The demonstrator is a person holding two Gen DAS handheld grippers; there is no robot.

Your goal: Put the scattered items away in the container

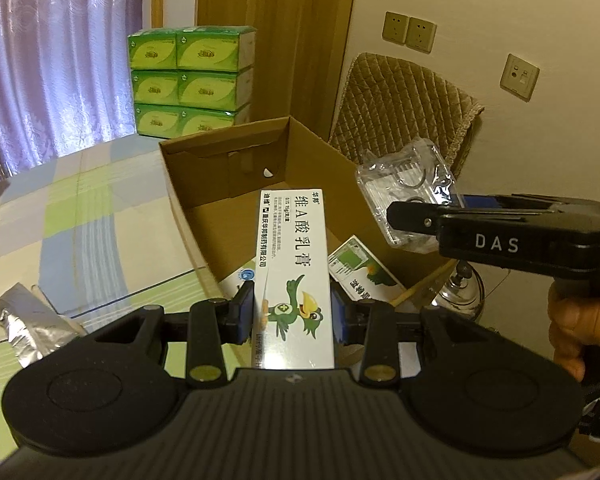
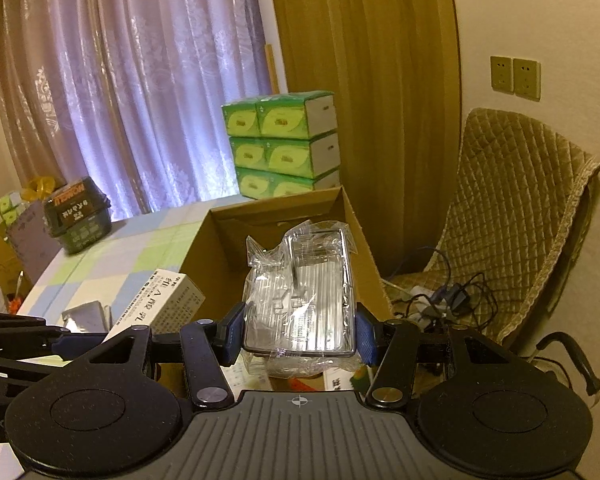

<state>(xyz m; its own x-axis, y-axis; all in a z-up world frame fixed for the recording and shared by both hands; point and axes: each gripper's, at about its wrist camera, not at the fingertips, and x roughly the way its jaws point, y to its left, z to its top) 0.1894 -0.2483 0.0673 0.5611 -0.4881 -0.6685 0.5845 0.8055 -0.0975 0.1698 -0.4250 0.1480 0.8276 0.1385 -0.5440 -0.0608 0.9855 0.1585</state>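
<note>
Cardboard box (image 1: 204,184) stands open on the checked surface (image 1: 80,216), already holding a few small packets. Above it, the left tool (image 1: 293,312) is clamped on a white ointment carton (image 1: 294,264), and the right tool (image 2: 299,334) grips a clear plastic-wrapped case (image 2: 304,304).

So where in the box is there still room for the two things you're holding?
The cardboard box has bare floor by its far wall. Nearer, it's crowded: a green-and-white packet lies beside the held ointment box. The clear plastic case hangs above.
</note>
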